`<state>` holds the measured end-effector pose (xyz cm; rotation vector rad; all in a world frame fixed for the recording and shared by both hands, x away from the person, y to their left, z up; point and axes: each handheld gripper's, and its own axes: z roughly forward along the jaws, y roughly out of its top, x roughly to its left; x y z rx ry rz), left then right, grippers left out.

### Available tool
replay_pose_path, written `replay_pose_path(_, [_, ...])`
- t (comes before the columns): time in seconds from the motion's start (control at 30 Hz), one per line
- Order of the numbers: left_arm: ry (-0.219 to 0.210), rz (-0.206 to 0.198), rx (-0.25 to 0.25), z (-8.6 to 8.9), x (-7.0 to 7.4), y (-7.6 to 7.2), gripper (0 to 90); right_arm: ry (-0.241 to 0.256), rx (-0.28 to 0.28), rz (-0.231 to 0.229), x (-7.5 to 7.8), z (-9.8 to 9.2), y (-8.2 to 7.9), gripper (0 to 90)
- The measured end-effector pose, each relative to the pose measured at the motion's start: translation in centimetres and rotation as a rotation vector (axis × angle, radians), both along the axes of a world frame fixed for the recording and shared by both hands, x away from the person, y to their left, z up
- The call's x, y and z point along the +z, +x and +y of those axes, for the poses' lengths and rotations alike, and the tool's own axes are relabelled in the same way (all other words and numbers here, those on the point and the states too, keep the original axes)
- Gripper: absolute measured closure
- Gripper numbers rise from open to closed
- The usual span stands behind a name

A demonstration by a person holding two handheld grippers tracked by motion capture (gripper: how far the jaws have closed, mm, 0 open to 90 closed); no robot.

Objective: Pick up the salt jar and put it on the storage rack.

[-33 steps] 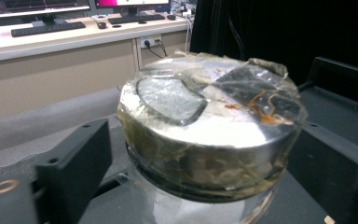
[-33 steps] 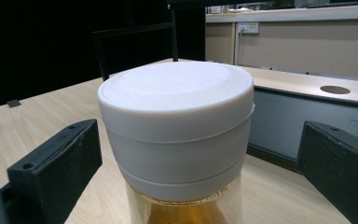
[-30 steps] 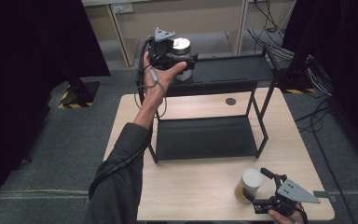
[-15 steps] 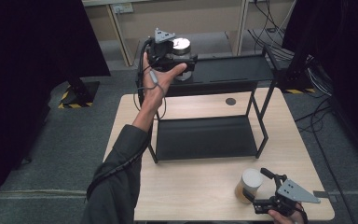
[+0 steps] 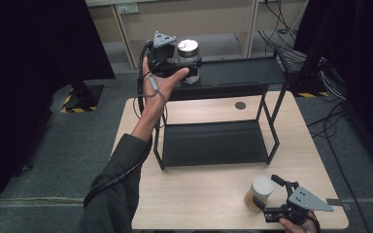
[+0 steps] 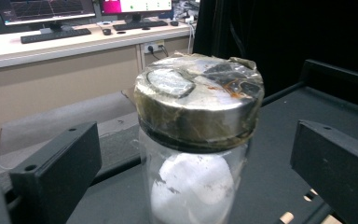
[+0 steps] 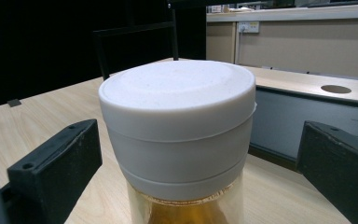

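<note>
A glass jar [image 5: 188,48] with a dented metal lid [image 6: 198,95] and white contents stands on the top shelf [image 5: 238,73] of a black rack. My left gripper [image 5: 190,67] is held at that shelf, open, its jaws on either side of the jar [image 6: 193,182] with a gap on each side. Near the table's front right stands a jar with a white lid [image 5: 261,188] and amber contents. My right gripper [image 5: 268,195] is open around it; in the right gripper view the white lid [image 7: 177,112] sits between the jaws without touching them.
The black rack has a lower shelf [image 5: 213,143] resting on the wooden table [image 5: 194,194]. A round cable hole [image 5: 240,105] lies in the table behind the rack. Cupboards and cables are beyond the table, and a desk with monitors [image 6: 42,9] shows in the left gripper view.
</note>
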<state>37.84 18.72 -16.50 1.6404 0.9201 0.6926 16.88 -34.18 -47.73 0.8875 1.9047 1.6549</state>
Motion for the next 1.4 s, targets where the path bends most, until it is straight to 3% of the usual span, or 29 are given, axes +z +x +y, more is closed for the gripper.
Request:
replay_pose_path(0.53, [-0.013, -0.005, -0.063, 0.8, -1.4, -2.5, 1.4, -0.003, 0.0, -0.002, 0.0, 0.1, 0.0, 0.4])
replay_pose_path(0.8, [-0.033, -0.026, -0.132, 0.9, -2.2, -4.2, 1.5, -0.002, -0.001, 0.001, 0.0, 0.1, 0.0, 0.4])
replay_pose_path(1.0, [-0.031, -0.016, -0.18, 0.5, -2.8, -5.3, 1.8, -0.003, -0.001, 0.001, 0.0, 0.1, 0.0, 0.4])
replay_pose_path(1.4, [-0.044, -0.019, -0.255, 0.6, -5.4, -7.0, 2.2, 0.0, -0.001, 0.002, 0.0, 0.1, 0.0, 0.4])
